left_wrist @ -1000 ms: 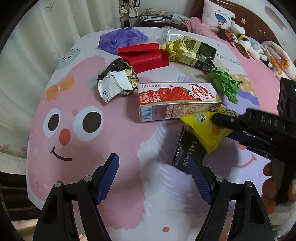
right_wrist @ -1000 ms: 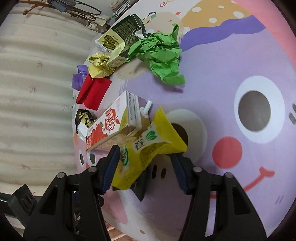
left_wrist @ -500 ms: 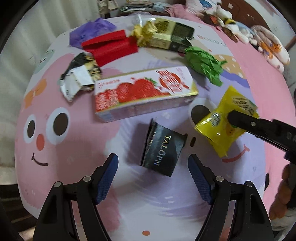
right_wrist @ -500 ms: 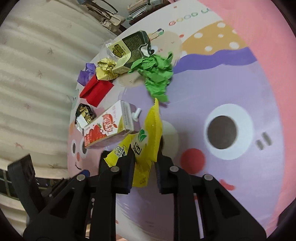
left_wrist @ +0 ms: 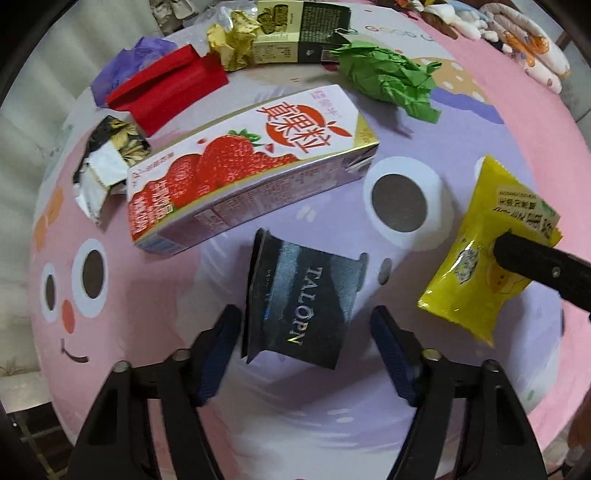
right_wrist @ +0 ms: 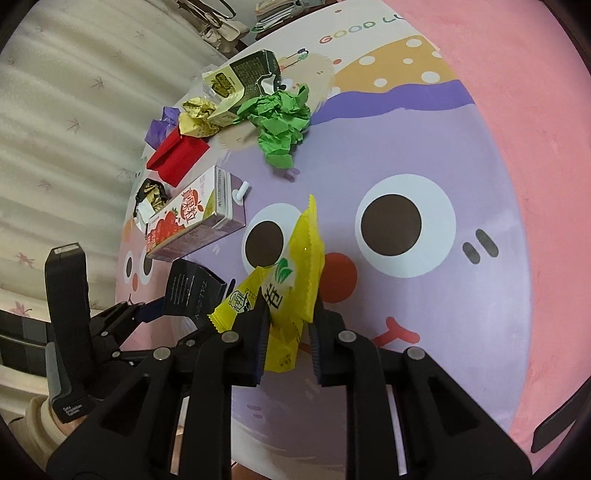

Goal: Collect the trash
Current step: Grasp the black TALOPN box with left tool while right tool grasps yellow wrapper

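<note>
My left gripper [left_wrist: 306, 332] is open, its blue pads either side of a black TALOPN carton [left_wrist: 301, 302] lying on the cartoon-print table. My right gripper [right_wrist: 290, 317] is shut on a yellow snack wrapper [right_wrist: 295, 266] and holds it above the table; the wrapper also shows in the left wrist view [left_wrist: 487, 251]. Other trash lies beyond: a strawberry milk carton [left_wrist: 243, 166], crumpled green paper [left_wrist: 388, 77], a red box [left_wrist: 166, 88], a black and white wrapper [left_wrist: 107, 162], a gold foil ball [left_wrist: 232, 44], a green tea carton [left_wrist: 299, 29] and a purple bag [left_wrist: 125, 62].
The table [right_wrist: 498, 166] has a pink and purple cartoon cloth with big eyes. A curtain [right_wrist: 74, 92] hangs beyond its far edge. Soft toys [left_wrist: 517, 33] lie on a bed at the back right. The left gripper's body [right_wrist: 66, 314] shows low left in the right wrist view.
My left gripper has moved forward and down until the black carton sits between its open fingers. My right gripper closed on the yellow wrapper and lifted it to the right.
</note>
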The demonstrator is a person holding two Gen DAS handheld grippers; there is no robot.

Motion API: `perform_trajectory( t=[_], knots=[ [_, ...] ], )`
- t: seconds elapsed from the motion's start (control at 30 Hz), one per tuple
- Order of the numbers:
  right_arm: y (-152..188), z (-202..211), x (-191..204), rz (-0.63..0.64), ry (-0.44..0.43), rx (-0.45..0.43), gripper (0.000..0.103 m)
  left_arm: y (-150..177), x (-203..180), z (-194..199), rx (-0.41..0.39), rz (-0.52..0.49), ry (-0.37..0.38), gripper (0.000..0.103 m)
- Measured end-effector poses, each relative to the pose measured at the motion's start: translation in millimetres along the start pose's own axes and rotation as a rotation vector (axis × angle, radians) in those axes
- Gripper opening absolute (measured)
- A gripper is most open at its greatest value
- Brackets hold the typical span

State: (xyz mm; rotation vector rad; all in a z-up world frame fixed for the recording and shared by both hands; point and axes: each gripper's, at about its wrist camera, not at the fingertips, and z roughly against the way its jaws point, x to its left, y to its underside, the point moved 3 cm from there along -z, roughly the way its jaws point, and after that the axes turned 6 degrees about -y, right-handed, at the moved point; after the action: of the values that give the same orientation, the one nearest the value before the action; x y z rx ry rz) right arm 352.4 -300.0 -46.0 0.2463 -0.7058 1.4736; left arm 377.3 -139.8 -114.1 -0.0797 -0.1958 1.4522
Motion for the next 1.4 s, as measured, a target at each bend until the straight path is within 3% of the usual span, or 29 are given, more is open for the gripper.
perform_trajectory(
  t=[0.1, 0.27, 0.47, 0.67, 1.03, 1.4],
  knots=[
    [1.3, 1.6, 1.8, 0.008, -0.007, -0.006, 0.016, -4.9, -2.1, 3.7, -0.024, -0.022, 0.007, 0.044],
    [4.4, 3.5, 6.0, 0.027, -0.002, -0.014, 0.016, -8.5, 0.0, 10.2, -0.056, -0.036, 0.000, 0.041],
    [9.7, 8.7, 14.6, 0.046, 0.007, -0.032, 0.016, 2.4, 6.5, 36.2, -0.124, -0.015, 0.041, 0.041],
    [22.9, 15.0, 33.3, 0.077, 0.021, -0.055, 0.016, 28.9, 24.8, 64.3, -0.174, 0.007, 0.075, 0.041],
    [87.8, 36.8, 94.9, 0.100, 0.031, -0.132, 0.014, 123.5, 77.4, 131.2, -0.254, -0.028, 0.112, 0.041],
    [213.6, 32.0, 155.0, 0.073, 0.062, -0.151, 0.014, 263.9, 119.3, 166.4, -0.311, -0.122, 0.119, 0.041]
  ],
)
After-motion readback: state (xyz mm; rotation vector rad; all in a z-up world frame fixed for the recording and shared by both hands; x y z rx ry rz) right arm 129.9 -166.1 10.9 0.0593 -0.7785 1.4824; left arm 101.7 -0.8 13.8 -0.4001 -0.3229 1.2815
